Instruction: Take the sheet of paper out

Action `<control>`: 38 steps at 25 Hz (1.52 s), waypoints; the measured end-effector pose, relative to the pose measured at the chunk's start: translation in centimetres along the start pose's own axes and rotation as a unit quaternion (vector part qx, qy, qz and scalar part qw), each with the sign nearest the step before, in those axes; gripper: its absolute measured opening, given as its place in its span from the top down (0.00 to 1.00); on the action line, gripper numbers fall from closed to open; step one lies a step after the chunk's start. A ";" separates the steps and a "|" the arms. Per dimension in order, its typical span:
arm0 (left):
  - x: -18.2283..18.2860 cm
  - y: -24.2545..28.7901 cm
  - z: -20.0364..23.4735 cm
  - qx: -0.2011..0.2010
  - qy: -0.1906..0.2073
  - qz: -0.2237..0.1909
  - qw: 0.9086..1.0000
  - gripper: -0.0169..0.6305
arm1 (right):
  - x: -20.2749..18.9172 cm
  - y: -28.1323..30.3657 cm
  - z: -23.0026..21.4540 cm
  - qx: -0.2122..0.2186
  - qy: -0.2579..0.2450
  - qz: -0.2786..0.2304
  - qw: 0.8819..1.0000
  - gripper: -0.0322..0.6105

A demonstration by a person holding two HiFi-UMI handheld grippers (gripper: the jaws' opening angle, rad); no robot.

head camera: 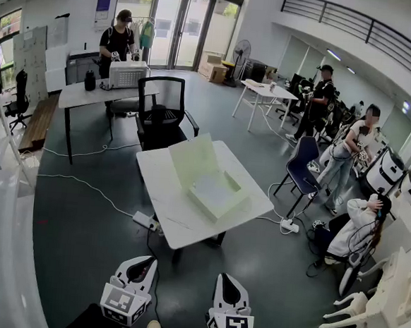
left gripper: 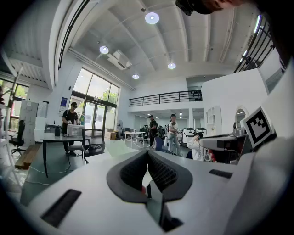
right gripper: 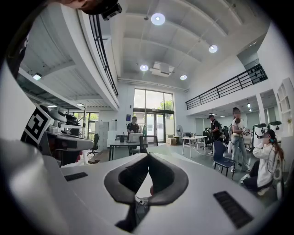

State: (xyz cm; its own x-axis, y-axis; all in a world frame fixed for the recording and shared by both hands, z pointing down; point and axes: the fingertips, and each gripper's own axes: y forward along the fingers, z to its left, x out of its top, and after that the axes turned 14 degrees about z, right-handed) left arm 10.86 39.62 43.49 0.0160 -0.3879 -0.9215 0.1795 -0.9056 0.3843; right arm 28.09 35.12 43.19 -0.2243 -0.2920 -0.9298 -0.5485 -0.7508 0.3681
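The left gripper [head camera: 143,260] is at the lower centre-left of the head view and the right gripper [head camera: 227,277] at the lower centre-right, each with its marker cube towards the bottom edge. In the left gripper view, the left gripper [left gripper: 147,153] has its jaw tips closed together with nothing between them. In the right gripper view, the right gripper [right gripper: 148,156] is likewise fully closed and empty. Both grippers are well apart from the white table [head camera: 167,206] at the centre of the head view. A shallow pale green box [head camera: 204,203] sits on the right half of that table, with its lid [head camera: 194,159] raised towards the upper left. The sheet of paper [head camera: 218,187] lies flat inside the box. A black office chair [head camera: 160,114] stands just beyond the table's far edge, and a power strip [head camera: 146,222] lies on the floor beside its left edge.
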 end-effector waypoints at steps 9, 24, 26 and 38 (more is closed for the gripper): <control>0.2 -0.8 1.5 0.003 0.002 -0.002 1.000 0.94 | 0.4 0.4 2.0 0.009 -0.003 0.000 1.000 0.92; 0.3 -1.0 6.1 0.027 -0.015 -0.014 0.999 0.94 | 1.2 3.9 4.7 0.032 -0.026 0.003 0.999 0.92; -0.1 -0.6 7.3 0.033 -0.019 -0.014 0.999 0.94 | 1.0 5.3 5.4 0.040 -0.028 0.003 0.999 0.92; 2.2 7.0 11.6 0.055 -0.009 -0.002 0.998 0.94 | 3.5 14.9 3.0 0.067 -0.010 0.003 0.998 0.92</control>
State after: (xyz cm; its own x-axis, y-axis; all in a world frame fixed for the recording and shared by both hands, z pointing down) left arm 0.72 30.44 44.74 -0.0029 -0.3865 -0.9223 0.0708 -0.9201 0.3853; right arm 16.74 24.72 45.42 -0.2435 -0.2831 -0.9277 -0.6494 -0.6628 0.3727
